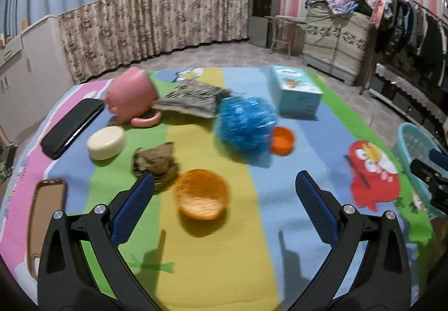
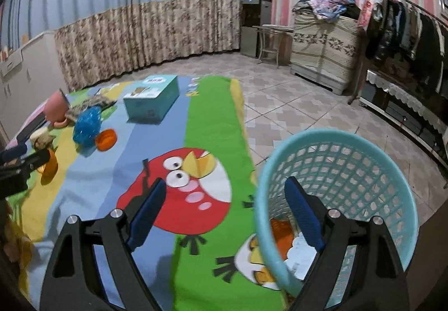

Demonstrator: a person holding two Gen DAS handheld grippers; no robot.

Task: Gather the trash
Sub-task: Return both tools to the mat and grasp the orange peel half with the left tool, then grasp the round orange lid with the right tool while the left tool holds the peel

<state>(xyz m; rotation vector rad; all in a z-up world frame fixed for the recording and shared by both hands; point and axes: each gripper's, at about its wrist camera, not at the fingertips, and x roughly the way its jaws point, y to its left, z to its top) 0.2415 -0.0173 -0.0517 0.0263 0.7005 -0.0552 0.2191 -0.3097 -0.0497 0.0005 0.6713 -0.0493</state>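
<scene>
My left gripper [image 1: 224,187] is open low over the colourful mat [image 1: 263,227], with an orange peel [image 1: 200,194] lying between and just beyond its blue fingertips. A crumpled brown paper [image 1: 155,162] lies by the left fingertip. A small orange cup [image 1: 282,140] sits further back. My right gripper [image 2: 225,199] is open and empty, straddling the rim of the teal mesh basket [image 2: 330,134]; its right finger is inside the basket. An orange scrap [image 2: 281,238] and white paper [image 2: 303,257] lie in the basket.
On the mat are a tipped pink mug [image 1: 131,98], a white soap bar [image 1: 106,143], a blue mesh puff [image 1: 243,126], a teal box [image 1: 296,92], a black case [image 1: 72,126] and a brown phone case [image 1: 46,207]. Tiled floor [image 2: 294,103] lies beyond the basket.
</scene>
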